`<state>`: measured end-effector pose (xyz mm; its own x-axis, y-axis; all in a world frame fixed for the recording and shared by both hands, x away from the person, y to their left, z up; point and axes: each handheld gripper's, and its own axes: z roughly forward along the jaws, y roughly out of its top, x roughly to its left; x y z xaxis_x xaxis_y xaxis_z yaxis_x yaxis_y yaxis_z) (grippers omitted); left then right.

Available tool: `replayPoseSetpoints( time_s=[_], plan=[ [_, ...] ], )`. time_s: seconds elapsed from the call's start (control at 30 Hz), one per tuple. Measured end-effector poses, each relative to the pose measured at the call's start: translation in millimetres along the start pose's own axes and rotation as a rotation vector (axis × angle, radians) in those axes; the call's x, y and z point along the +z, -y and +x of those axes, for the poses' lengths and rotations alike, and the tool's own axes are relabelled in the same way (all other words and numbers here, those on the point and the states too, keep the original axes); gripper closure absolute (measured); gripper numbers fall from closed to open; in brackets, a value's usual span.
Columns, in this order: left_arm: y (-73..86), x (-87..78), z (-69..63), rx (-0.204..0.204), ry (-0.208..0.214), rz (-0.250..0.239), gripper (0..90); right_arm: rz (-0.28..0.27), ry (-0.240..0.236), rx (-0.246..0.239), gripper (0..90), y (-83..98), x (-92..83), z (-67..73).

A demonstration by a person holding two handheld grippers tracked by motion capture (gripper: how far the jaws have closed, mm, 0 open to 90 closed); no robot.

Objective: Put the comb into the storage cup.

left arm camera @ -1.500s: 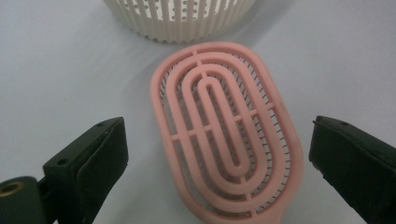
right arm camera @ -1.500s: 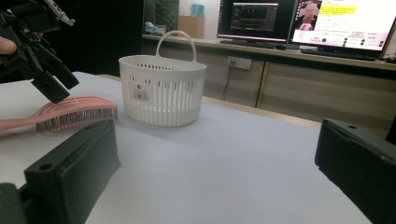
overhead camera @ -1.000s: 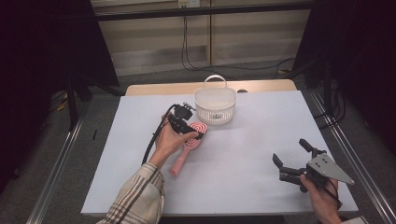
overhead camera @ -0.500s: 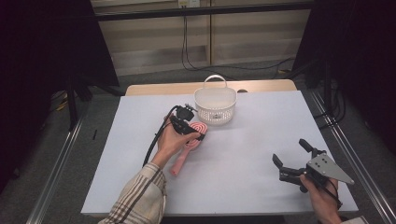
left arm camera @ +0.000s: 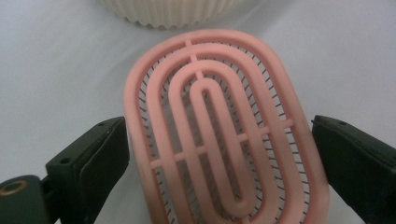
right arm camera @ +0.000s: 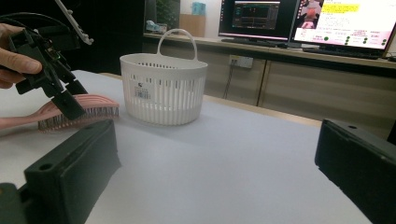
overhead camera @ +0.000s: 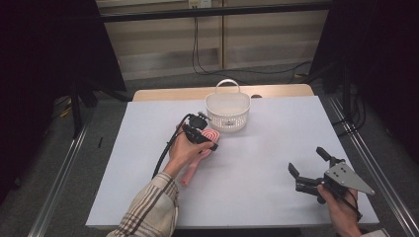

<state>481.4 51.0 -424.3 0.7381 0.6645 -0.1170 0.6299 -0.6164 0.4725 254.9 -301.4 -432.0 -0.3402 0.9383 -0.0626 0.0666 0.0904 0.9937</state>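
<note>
Bearing a barcode label (right arm camera: 142, 91) (print unreadable), white basket (right arm camera: 163, 88)

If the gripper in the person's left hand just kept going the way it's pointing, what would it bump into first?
Probably the white basket. The left gripper straddles the pink hairbrush, and the basket's ribbed wall stands just beyond the brush head, though the gap is hard to judge.
</note>
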Motion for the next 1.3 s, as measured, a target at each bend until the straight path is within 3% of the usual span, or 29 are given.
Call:
replayPoseSetpoints(
  time_s=[0.27,0.4,0.57,0.83,1.13,1.3],
  plan=[
    [0.7,8.0,-0.8,-0.009,0.003,0.023,5.4,0.0,-0.003,0.0,0.0,0.0,-0.1,0.5],
    [0.4,10.7,-2.8,0.01,0.006,0.032,6.0,0.0,-0.004,-0.001,0.0,0.0,-0.1,0.4],
    [0.6,12.8,0.6,-0.012,0.005,0.026,6.0,0.001,-0.003,-0.001,0.0,0.0,-0.3,0.6],
    [-0.1,17.4,-1.4,-0.005,-0.009,0.026,5.4,0.001,-0.005,-0.002,0.0,0.1,0.0,0.6],
    [0.1,18.6,-3.5,0.001,-0.026,0.03,5.5,0.002,-0.006,-0.001,0.0,0.1,-0.1,0.6],
    [-0.3,20.3,-8.7,0.025,-0.075,0.043,7.0,0.001,-0.007,-0.002,0.0,0.2,0.1,0.7]
  ],
)
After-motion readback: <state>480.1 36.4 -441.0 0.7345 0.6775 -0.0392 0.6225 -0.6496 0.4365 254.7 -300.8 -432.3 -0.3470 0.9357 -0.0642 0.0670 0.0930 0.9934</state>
